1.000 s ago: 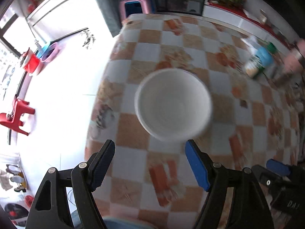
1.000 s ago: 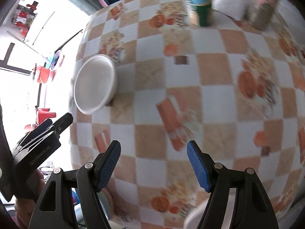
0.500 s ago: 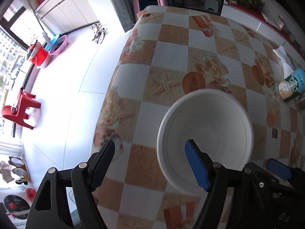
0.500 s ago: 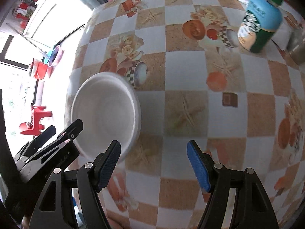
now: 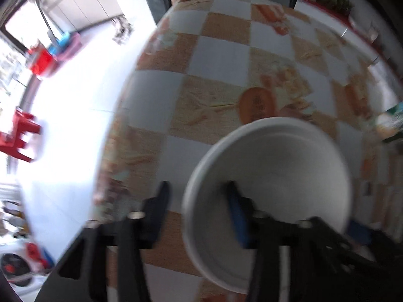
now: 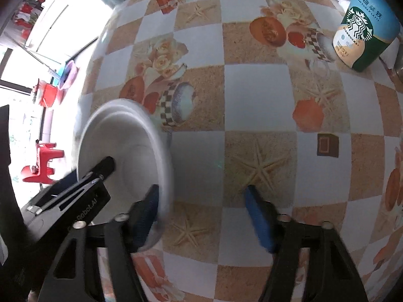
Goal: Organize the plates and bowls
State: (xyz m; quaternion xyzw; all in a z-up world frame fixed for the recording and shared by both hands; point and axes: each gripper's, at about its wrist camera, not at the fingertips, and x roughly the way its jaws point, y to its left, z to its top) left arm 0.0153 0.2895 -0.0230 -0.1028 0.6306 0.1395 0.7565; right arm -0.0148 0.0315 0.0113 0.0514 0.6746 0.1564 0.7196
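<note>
A white bowl stands on the checked tablecloth near the table's left edge. In the blurred left wrist view my left gripper straddles the bowl's near-left rim, one finger outside and the blue pad inside, shut on it. From the right wrist view the bowl lies at the left. My right gripper has its jaws closing; its left finger sits at the bowl's right rim and the right pad hangs over bare cloth, well apart. The left gripper's black finger reaches into the bowl.
A blue and green coffee can stands at the far right of the table. The table's edge curves just left of the bowl, with bright floor beyond. A red stool and a pink basin are down there.
Both grippers have come down and closer to the bowl, which now fills more of each view. The left jaws have shut on its rim; the right jaws have narrowed.
</note>
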